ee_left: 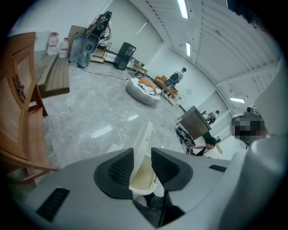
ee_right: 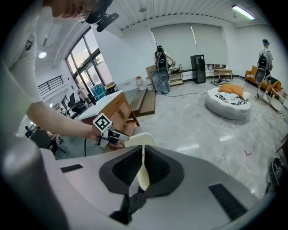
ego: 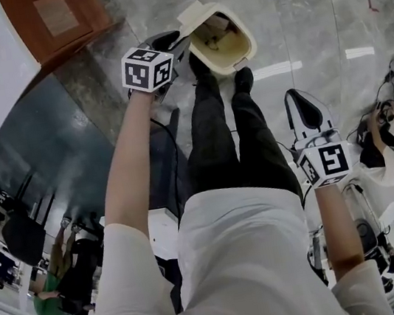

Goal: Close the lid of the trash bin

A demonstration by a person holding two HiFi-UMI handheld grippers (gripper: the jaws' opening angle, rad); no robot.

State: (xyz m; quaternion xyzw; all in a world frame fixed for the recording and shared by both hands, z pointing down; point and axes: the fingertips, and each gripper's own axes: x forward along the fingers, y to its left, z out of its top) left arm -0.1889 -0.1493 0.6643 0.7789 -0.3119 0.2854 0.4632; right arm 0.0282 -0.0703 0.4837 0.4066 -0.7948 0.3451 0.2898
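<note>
Cream trash bin (ego: 220, 37), lid (ee_left: 143, 137) raised (just ahead of left gripper's (ee_left: 143, 158) parted jaws), right gripper (ee_right: 143, 165) closed

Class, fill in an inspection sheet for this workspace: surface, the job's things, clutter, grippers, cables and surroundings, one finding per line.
Surface: glossy grey stone floor.
Job's things: cream trash bin at the person's feet; its lid stands raised, not yet closed.
Clutter: something brownish inside the bin, too unclear to name.
Grippers: left gripper open, lid edge lined up between its jaws, pads not pressing it; right gripper held back beside the person's leg, jaws drawn together, holding nothing.
Cables: black cable across the far floor.
Surroundings: wooden cabinet, white cushion, seated person.
</note>
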